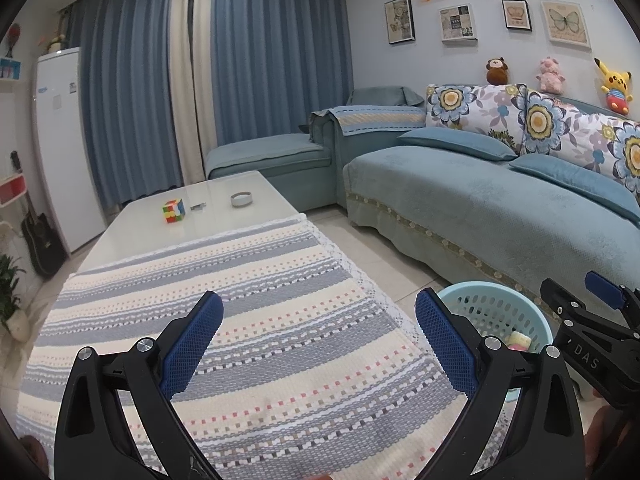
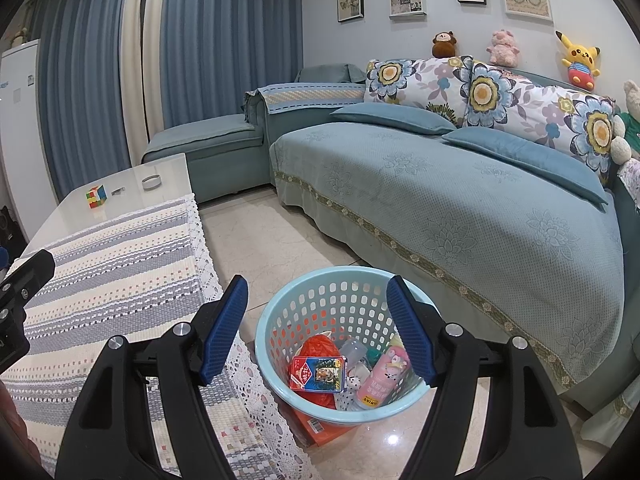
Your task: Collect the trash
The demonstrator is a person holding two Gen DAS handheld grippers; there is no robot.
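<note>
While the light blue basket (image 2: pixel 344 404) sits on the floor beside the cloth-covered worktop (image 2: pixel 100 280), holding a red packet (image 2: pixel 318 374) and a pink bottle (image 2: pixel 382 380), the right gripper (image 2: pixel 318 330) hangs above it, spread wide and empty; the left gripper (image 1: pixel 318 340) hovers over the worktop, likewise agape.

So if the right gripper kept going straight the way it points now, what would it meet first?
Probably the light blue basket on the floor: the open right gripper frames it, with the red card box and pink bottle inside. Depth is unclear, so rim or contents first is uncertain.
</note>
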